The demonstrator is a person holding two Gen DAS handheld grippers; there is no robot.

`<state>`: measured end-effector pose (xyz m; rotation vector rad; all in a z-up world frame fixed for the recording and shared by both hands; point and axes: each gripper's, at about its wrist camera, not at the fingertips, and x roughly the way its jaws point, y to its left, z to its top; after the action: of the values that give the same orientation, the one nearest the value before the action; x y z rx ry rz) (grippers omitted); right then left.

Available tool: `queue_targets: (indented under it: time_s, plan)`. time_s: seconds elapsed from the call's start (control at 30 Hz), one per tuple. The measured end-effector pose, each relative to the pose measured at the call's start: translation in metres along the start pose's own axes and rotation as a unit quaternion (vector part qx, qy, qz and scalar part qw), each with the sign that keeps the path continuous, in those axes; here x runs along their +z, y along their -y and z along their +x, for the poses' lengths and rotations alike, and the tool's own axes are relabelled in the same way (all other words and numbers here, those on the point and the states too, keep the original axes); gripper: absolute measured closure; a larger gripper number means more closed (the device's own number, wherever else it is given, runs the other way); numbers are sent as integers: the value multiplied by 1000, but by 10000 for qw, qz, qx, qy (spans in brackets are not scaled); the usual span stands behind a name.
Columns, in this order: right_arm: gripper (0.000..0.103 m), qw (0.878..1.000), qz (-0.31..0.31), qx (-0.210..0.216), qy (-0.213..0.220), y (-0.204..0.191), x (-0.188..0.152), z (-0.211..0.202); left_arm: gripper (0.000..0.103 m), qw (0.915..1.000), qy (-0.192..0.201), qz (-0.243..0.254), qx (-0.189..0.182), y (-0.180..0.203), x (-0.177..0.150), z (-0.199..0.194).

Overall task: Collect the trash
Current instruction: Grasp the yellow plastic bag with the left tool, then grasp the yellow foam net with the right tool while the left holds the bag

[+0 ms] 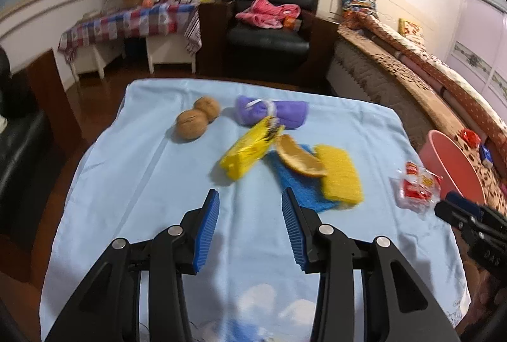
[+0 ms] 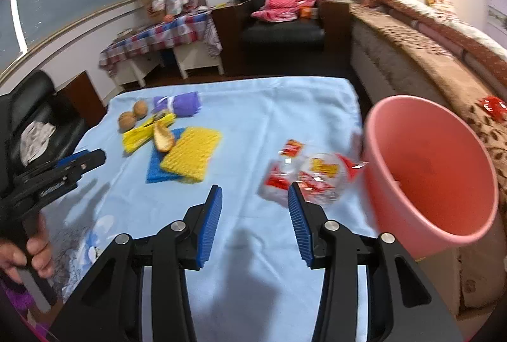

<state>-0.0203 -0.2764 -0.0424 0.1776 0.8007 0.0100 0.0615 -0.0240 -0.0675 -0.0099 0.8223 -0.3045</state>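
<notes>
A yellow wrapper (image 1: 248, 150) and an orange peel (image 1: 296, 156) lie mid-table on a light blue cloth (image 1: 158, 183); both also show in the right wrist view, the wrapper (image 2: 142, 134) and the peel (image 2: 163, 137). A clear red-printed plastic wrapper (image 1: 415, 188) lies at the right edge, also in the right wrist view (image 2: 310, 177). A pink bucket (image 2: 427, 171) stands right of the table. My left gripper (image 1: 250, 199) is open and empty, short of the yellow wrapper. My right gripper (image 2: 255, 194) is open and empty, its right finger beside the clear wrapper.
Two walnuts (image 1: 198, 117), a purple rolled cloth (image 1: 272, 113), and blue (image 1: 299, 186) and yellow (image 1: 340, 174) sponges also lie on the cloth. A black armchair (image 1: 267, 25) stands behind the table, a bed (image 1: 412, 72) to the right.
</notes>
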Motion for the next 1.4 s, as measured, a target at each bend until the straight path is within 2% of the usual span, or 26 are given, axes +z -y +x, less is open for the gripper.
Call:
queue_targets:
  time_s: [0.13, 0.3, 0.5, 0.53, 0.6, 0.63, 0.7, 1.03, 1.2, 1.23, 1.27, 1.37, 1.4]
  plan:
    - [59, 9994, 60, 287, -194, -6, 2, 14, 63, 9999, -54, -76, -112, -9, 11, 14]
    - [59, 9983, 154, 459, -308, -10, 9, 27, 62, 9992, -132, 327, -198, 0, 29, 38]
    - [59, 9969, 286, 590, -442, -18, 22, 45, 62, 9977, -332, 590, -51, 8, 40, 70]
    - [59, 9967, 287, 595, -468, -21, 25, 50, 65, 9975, -386, 585, -71, 8, 40, 74]
    - [59, 9965, 289, 609, -492, -22, 28, 55, 90, 9973, -470, 547, -109, 7, 40, 80]
    - [59, 9964, 295, 612, -509, -24, 30, 59, 91, 9971, -527, 541, -135, 7, 39, 82]
    - [59, 9957, 324, 642, -577, -26, 33, 68, 99, 9972, -508, 515, -192, 6, 38, 81]
    - [59, 9929, 485, 605, -903, -32, 40, 110, 100, 9982, -345, 250, -418, -10, 33, 52]
    - [59, 9934, 415, 651, -853, -38, 40, 114, 100, 9980, -306, 191, -516, -11, 31, 42]
    - [66, 9933, 410, 664, -856, -39, 40, 115, 100, 9980, -301, 196, -522, -10, 30, 41]
    - [82, 9932, 373, 661, -878, -39, 39, 115, 100, 9980, -295, 206, -527, -9, 30, 39]
    - [93, 9941, 257, 651, -829, -42, 39, 110, 100, 9979, -265, 231, -539, -6, 29, 35]
    - [94, 9944, 216, 635, -813, -43, 38, 108, 100, 9979, -254, 232, -545, -5, 29, 34]
